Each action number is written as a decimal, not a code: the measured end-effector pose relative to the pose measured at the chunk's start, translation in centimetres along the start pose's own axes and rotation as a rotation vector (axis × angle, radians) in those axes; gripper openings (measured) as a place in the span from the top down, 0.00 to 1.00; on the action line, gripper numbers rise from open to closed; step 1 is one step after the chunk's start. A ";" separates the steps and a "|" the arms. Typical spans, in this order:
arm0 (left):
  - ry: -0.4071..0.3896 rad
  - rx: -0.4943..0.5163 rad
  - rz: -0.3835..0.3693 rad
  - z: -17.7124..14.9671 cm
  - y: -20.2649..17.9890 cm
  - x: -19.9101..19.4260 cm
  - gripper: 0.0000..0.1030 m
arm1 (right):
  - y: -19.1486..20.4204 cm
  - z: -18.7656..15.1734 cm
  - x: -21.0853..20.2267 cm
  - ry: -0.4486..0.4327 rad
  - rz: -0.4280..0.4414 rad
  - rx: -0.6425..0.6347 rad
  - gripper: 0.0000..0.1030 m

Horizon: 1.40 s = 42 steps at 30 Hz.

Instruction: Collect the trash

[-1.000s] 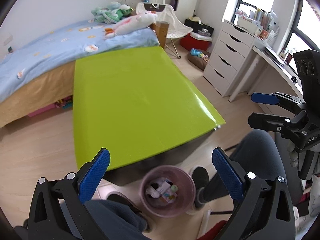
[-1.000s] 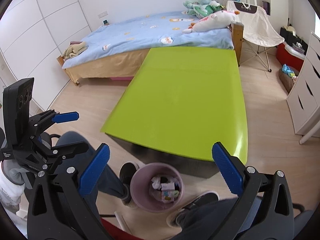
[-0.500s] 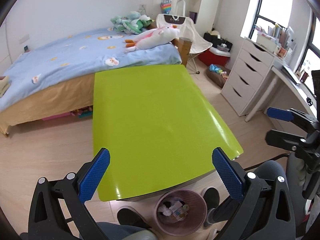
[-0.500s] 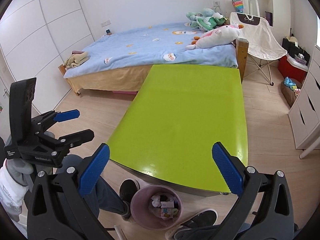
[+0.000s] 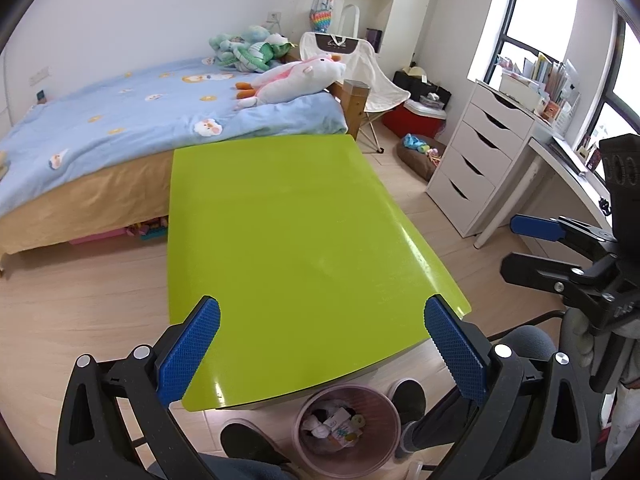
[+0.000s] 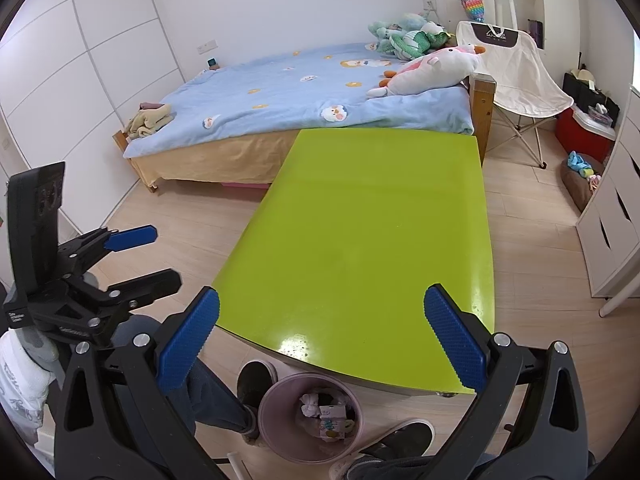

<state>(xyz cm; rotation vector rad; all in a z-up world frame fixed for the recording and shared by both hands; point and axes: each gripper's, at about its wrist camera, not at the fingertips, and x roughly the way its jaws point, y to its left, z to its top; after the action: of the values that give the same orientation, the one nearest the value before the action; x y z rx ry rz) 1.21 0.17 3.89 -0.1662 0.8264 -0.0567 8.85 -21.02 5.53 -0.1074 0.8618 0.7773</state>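
A pink waste bin (image 5: 347,429) holding crumpled tissue and small wrappers stands on the floor at the near edge of a lime-green table (image 5: 288,240); it also shows in the right wrist view (image 6: 310,418). My left gripper (image 5: 320,350) is open and empty, held above the table's near edge. My right gripper (image 6: 320,348) is open and empty, also above the near edge. Each gripper shows in the other's view, the right one (image 5: 532,248) and the left one (image 6: 148,256), both with jaws apart. The green tabletop (image 6: 372,232) is bare.
A bed (image 5: 120,128) with a blue cover and plush toys lies behind the table. A white folding chair (image 5: 360,68), a red box (image 5: 416,120) and a white drawer unit (image 5: 476,160) stand at the right. The person's feet (image 5: 408,396) flank the bin.
Both grippers have risen and tilted up, so the bin has slid toward the bottom of each view and more of the room shows. Both stay open and empty.
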 end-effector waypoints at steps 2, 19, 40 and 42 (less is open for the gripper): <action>0.001 -0.003 -0.007 0.1 0.0 -0.1 0.05 | -0.1 0.0 0.1 0.000 0.000 0.001 0.03; 0.024 -0.017 0.003 0.1 0.0 0.3 0.05 | -0.5 0.2 0.3 0.002 -0.003 -0.003 0.03; 0.026 -0.018 0.001 -0.1 -0.3 0.3 0.05 | -0.3 0.4 0.2 0.005 -0.001 -0.005 0.03; 0.028 -0.019 0.003 -0.1 -0.3 0.3 0.05 | -0.3 0.3 0.3 0.005 -0.001 -0.006 0.03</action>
<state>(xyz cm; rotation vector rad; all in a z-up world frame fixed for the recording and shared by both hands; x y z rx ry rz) 1.32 -0.19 3.62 -0.1819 0.8553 -0.0484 9.32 -20.95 5.49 -0.1148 0.8646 0.7793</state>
